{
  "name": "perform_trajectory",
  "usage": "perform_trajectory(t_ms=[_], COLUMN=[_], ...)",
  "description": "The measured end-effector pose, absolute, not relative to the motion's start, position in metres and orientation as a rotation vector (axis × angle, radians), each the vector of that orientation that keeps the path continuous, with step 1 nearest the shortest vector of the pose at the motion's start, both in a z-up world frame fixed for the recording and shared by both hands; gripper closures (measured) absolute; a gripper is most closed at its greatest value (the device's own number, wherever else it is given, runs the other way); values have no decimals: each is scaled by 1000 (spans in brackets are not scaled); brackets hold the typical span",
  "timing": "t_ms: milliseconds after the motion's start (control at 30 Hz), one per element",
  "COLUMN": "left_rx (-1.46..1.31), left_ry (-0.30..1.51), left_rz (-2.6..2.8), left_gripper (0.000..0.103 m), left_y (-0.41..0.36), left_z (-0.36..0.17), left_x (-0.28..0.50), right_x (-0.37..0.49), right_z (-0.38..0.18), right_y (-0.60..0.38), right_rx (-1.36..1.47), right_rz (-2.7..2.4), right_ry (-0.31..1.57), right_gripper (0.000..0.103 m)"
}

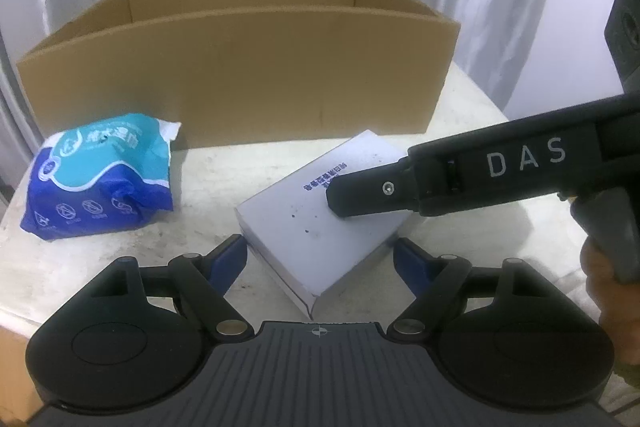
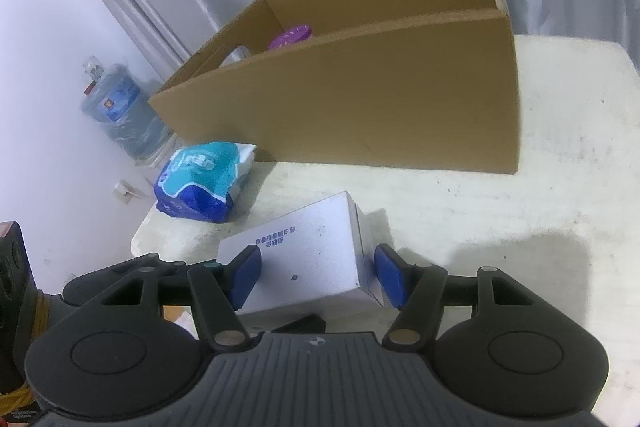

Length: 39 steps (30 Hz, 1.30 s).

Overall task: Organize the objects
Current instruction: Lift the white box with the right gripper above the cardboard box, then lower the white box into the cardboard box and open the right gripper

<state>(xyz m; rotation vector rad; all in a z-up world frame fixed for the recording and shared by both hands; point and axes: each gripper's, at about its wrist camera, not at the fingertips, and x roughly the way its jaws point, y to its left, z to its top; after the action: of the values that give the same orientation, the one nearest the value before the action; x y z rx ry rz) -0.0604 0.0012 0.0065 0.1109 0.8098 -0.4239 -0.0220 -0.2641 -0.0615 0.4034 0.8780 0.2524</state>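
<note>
On the pale stone-patterned table (image 1: pixel 120 259), a blue and teal soft plastic pack of wipes (image 1: pixel 100 179) lies at the left, in front of the open brown cardboard box (image 1: pixel 240 79). Right of it the flat white cardboard box with blue print (image 1: pixel 320 215) rests on the table. The left gripper (image 1: pixel 320 255) has its fingers apart either side of it, not pressing. The right gripper (image 2: pixel 316 275) straddles it too, fingers apart.
</note>
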Motion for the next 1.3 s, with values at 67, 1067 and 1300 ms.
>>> perform_trajectory(t_ms=[67, 1067, 1300], left_rx=[111, 117, 116], left_ry=[801, 658, 618], left_rz=[-421, -377, -363], left_gripper=[23, 23, 23], left_y=[1, 2, 5], left_z=[9, 74, 96], left_x=[-61, -61, -45], right_x=[-24, -21, -2], right_z=[-58, 5, 28], right_y=[-264, -248, -249], right_rx=[408, 358, 351], right_rz=[252, 259, 267], right_ry=[871, 737, 696], right_gripper=[37, 36, 36])
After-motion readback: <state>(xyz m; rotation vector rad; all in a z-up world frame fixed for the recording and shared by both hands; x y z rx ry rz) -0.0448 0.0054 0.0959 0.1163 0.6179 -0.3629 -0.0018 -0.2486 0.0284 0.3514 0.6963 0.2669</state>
